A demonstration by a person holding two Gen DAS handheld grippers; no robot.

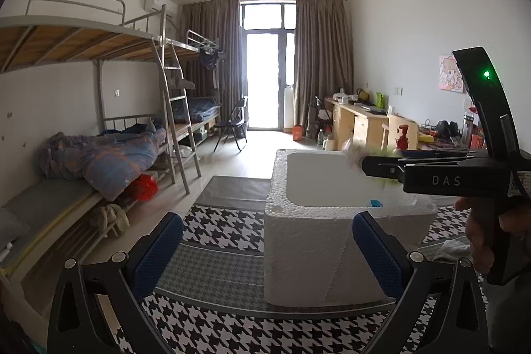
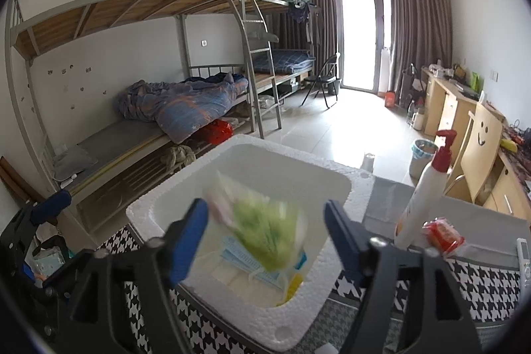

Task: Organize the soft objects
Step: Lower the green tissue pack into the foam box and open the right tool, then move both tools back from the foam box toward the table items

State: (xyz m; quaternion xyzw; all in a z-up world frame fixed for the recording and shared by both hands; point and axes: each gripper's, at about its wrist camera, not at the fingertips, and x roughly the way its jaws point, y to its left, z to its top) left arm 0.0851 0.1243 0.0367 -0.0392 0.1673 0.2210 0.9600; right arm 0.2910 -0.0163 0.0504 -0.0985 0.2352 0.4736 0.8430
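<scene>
Softness is my guess for the bag (image 2: pixel 265 231): light, crinkly film over something green and fluffy, safe to pinch anywhere, though slick, so the gathered top edge looks best. It is blurred, pale plastic with green and a little pink, apparently in the air just over the foam box (image 2: pixel 335 178), between the wide-open fingers of the right gripper (image 2: pixel 265 238), which grips nothing. Masks (image 2: pixel 239 254) lie in the box. Left gripper (image 1: pixel 267 249) is open, empty, near the box's corner.
</scene>
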